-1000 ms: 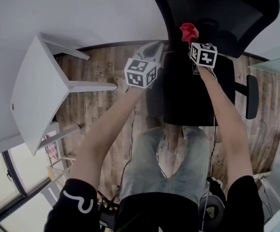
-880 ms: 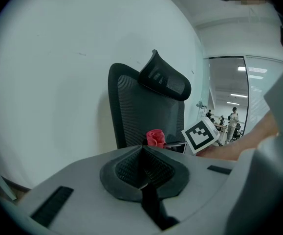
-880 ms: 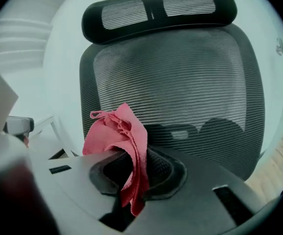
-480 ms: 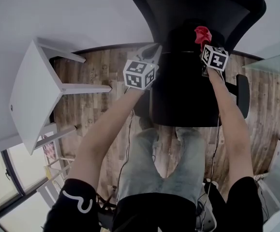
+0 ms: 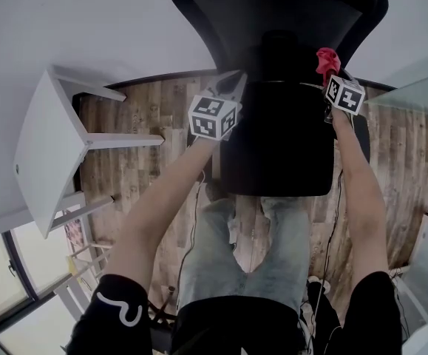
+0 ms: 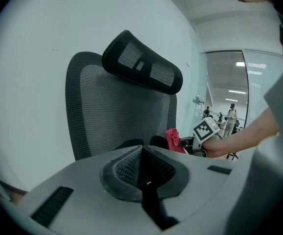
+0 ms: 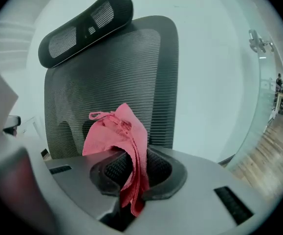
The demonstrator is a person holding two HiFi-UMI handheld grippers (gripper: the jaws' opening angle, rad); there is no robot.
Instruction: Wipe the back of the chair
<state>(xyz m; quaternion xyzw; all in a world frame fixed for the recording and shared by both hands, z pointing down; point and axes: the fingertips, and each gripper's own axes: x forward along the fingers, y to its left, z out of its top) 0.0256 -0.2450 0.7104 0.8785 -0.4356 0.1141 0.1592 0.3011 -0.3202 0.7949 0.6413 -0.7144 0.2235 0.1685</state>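
In front of the mesh chair back [image 7: 112, 77], the right gripper [image 7: 131, 175] clamps a red cloth [image 7: 117, 133]; the left gripper [image 6: 142, 168] is closed on nothing.

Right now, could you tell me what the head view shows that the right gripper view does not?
Only the head view shows the white table and the person's legs. Only the right gripper view shows the right gripper from close up, shut on the folded red cloth. Both views show the cloth, the chair's black mesh back and some wooden floor.
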